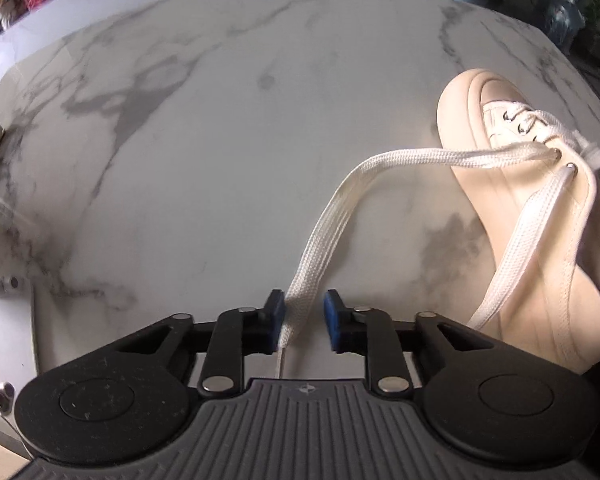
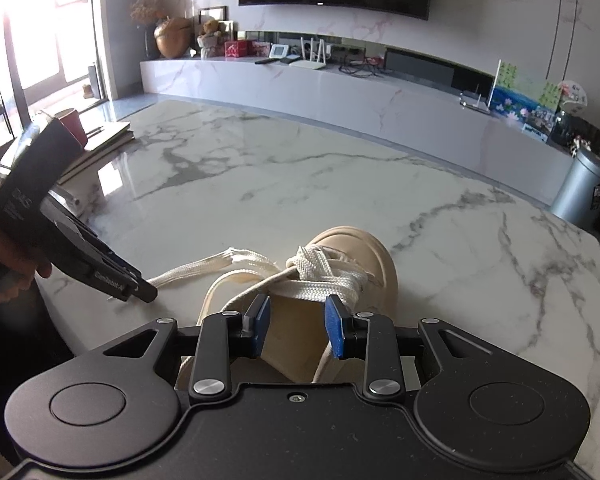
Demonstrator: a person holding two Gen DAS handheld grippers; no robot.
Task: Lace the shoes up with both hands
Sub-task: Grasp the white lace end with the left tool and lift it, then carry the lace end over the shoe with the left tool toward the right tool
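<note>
While both grippers' fingers gape, holding nothing, shoe (image 2: 352, 256) points toe away.

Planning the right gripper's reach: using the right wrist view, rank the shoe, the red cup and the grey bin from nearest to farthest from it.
From the right gripper:
1. Shoe, directly ahead, its collar between the open fingers.
2. Red cup, far left, beside the notebooks.
3. Grey bin, far right, beyond the table edge.
</note>
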